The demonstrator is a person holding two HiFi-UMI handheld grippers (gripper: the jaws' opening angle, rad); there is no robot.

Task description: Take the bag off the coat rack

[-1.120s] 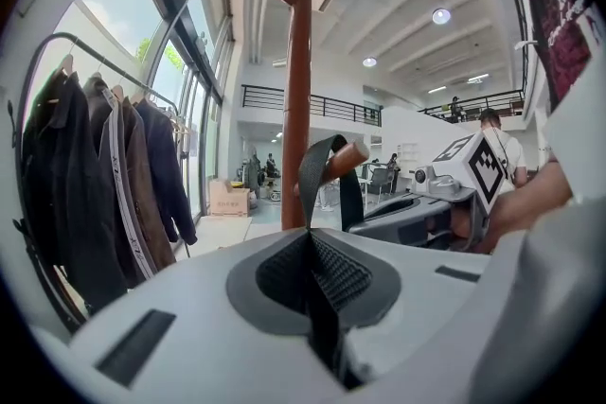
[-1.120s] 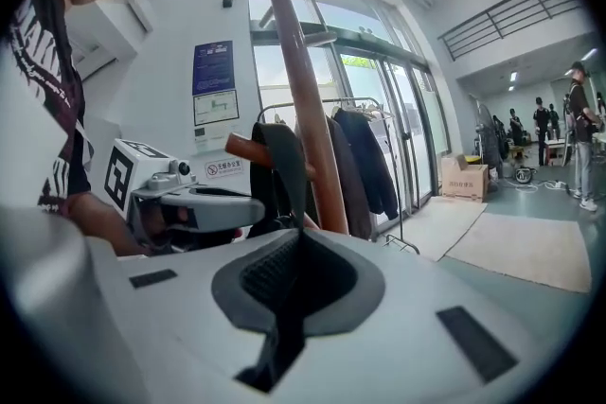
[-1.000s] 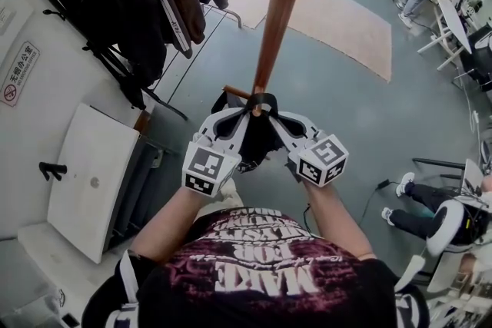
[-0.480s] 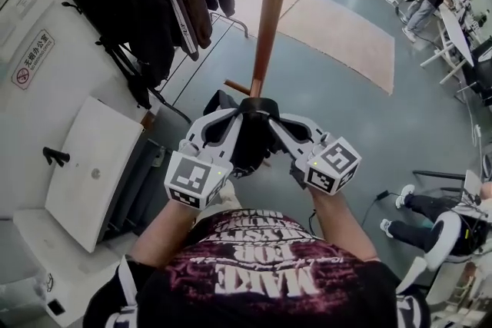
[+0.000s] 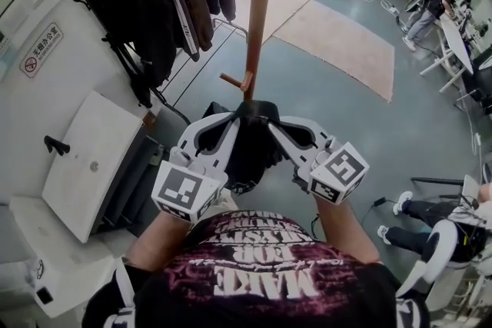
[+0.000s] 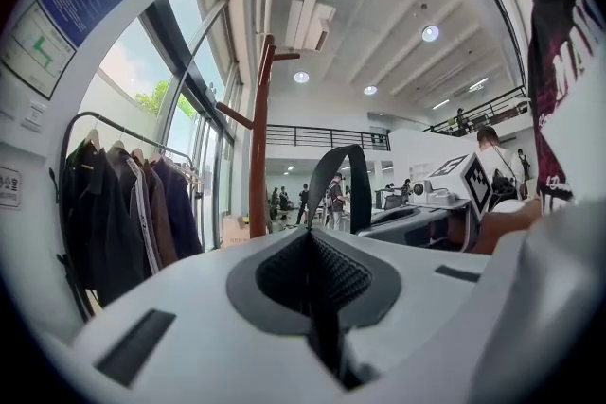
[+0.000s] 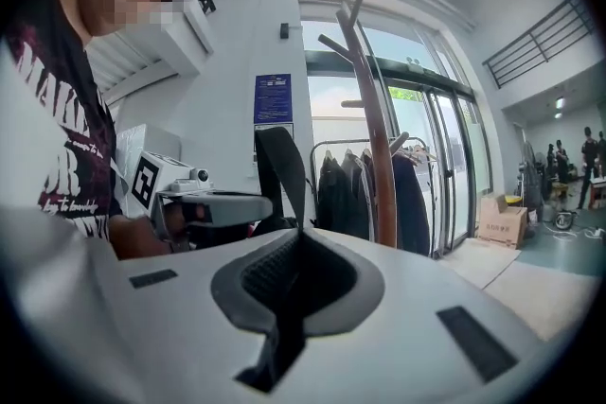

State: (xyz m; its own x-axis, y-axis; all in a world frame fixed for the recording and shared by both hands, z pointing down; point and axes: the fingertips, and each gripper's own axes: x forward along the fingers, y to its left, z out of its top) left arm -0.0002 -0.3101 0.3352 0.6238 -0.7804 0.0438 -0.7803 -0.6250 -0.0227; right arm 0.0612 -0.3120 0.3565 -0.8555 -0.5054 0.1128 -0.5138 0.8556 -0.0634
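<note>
We've got the left gripper (image 5: 237, 116) and right gripper (image 5: 272, 120) jaws pinched shut on the strap (image 6: 347, 177). The bag (image 5: 250, 154) sags beneath, seemingly soft and light, near the coat rack (image 5: 257, 11). Strap's our handle.

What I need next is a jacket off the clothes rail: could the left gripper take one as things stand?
Probably not yet. The left gripper is shut on the bag strap, as is the right gripper, and the jackets hang apart, off to its left. It must release first.
</note>
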